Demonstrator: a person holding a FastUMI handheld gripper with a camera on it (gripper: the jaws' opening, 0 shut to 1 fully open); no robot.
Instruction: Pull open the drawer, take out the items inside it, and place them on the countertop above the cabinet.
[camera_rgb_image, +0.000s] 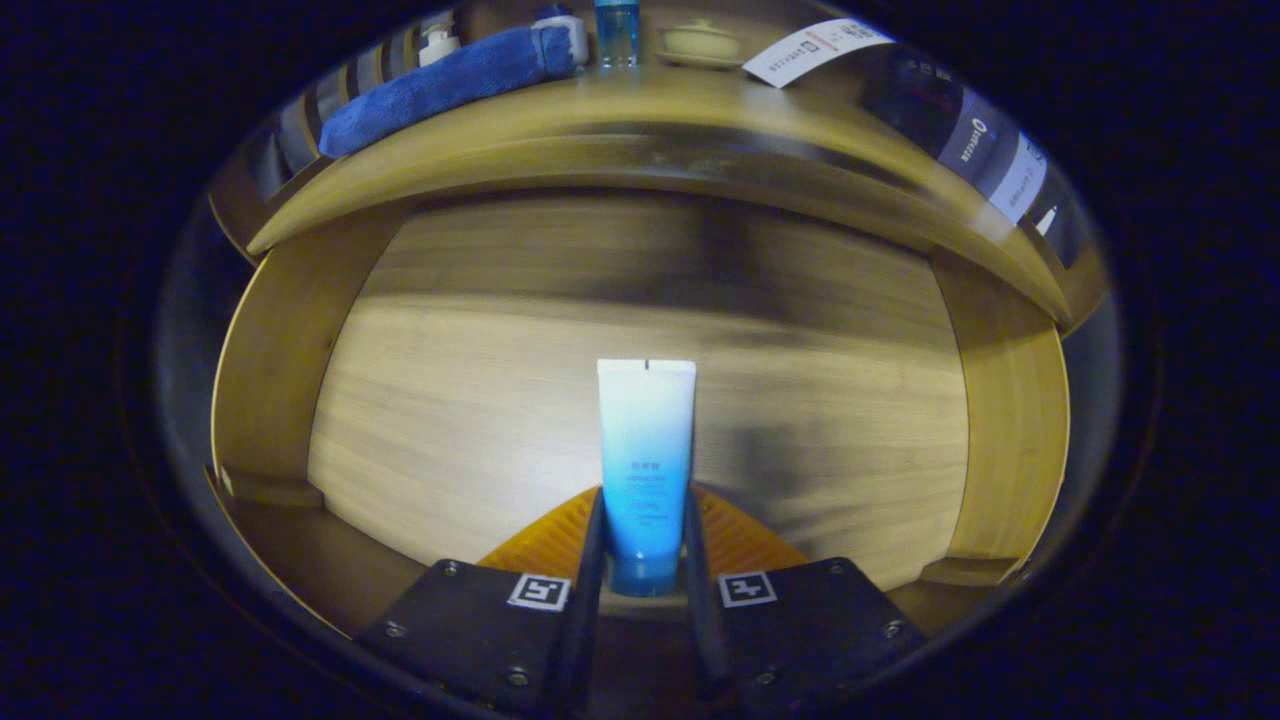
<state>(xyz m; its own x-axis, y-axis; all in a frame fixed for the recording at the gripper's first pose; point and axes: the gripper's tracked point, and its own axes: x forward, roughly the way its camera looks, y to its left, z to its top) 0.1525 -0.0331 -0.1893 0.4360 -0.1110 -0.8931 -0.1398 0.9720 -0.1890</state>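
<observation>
While my gripper (645, 520) hangs over the open drawer (1010, 440), both fingers press the sides of the blue-and-white tube (646, 450), pinching its lower end; the tube's flat white end points ahead over the drawer's wooden bottom. Beyond, on the countertop (640, 110): a rolled blue towel (440, 85), a small blue bottle (617, 32), a pale lidded dish (700, 42), a paper slip (815, 48).
</observation>
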